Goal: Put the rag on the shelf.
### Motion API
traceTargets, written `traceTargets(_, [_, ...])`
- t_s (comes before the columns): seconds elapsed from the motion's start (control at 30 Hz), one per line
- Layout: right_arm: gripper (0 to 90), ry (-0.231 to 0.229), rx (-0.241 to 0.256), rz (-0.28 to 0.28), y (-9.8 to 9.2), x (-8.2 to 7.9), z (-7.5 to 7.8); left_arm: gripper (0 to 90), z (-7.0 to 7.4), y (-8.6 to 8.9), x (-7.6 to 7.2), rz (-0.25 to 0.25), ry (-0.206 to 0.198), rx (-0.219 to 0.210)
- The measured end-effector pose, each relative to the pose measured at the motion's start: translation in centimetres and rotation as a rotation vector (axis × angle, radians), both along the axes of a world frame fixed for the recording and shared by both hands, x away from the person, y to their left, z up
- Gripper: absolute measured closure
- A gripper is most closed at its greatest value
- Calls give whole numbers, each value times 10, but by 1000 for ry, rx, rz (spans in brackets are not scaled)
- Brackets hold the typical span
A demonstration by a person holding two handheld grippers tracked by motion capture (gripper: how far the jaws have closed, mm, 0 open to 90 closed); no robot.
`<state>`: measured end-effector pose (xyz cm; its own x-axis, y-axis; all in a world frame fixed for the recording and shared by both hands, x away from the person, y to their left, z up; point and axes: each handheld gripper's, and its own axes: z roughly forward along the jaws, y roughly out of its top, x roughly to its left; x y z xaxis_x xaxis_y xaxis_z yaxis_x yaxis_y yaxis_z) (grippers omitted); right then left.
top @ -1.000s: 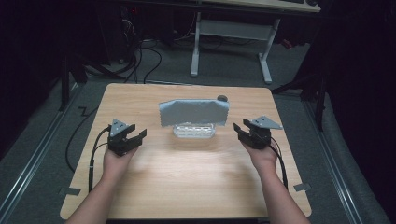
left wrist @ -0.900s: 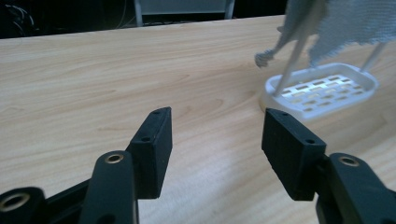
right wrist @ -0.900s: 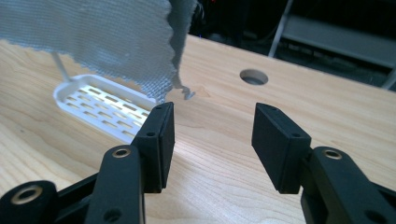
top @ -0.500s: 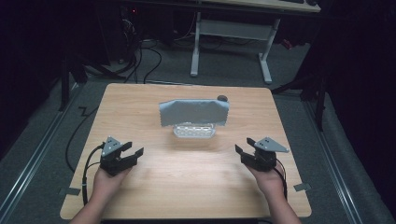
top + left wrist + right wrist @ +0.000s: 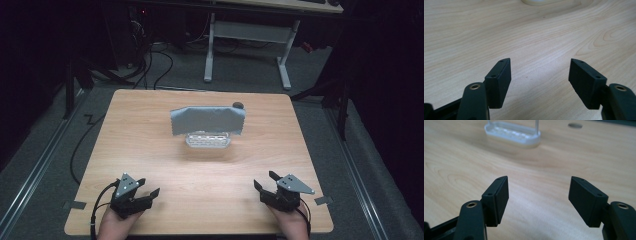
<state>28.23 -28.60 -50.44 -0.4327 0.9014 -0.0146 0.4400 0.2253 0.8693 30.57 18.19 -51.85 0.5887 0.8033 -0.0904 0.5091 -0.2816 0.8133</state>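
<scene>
A grey cloth [image 5: 207, 120] hangs draped over a small white rack [image 5: 207, 140] at the middle of the wooden table [image 5: 150, 160]. The rack's white base [image 5: 512, 133] lies far ahead in the right gripper view. My left gripper [image 5: 149, 191] rests near the table's front left, open, nothing between its jaws [image 5: 539, 75]. At the front right my right gripper [image 5: 262, 181] is open too, with bare wood between its jaws [image 5: 537, 192]. Both are far from the cloth.
A small dark round object [image 5: 238, 105] sits on the table just behind the cloth's right end. Cables [image 5: 150, 60] and a white desk frame [image 5: 247, 35] stand on the floor beyond the table. Bits of tape [image 5: 324, 200] mark the floor by the front corners.
Both hands have drawn the grippers back from beside the rack toward the table's front edge, left to the front left, right to the front right. Cloth and rack have not moved.
</scene>
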Motion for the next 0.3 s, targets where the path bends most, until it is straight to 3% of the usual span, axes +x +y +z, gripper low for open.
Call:
traceTargets(0.07, [329, 3, -31, -12, -1, 2, -3, 353, -3, 2, 4, 7, 23, -8])
traceTargets(0.13, [321, 29, -10, -17, -3, 6, -6, 353, -4, 4, 6, 9, 33, -19])
traceTargets(0.3, [326, 34, -14, -27, -6, 7, -7, 354, -2, 8, 5, 21, 10, -29])
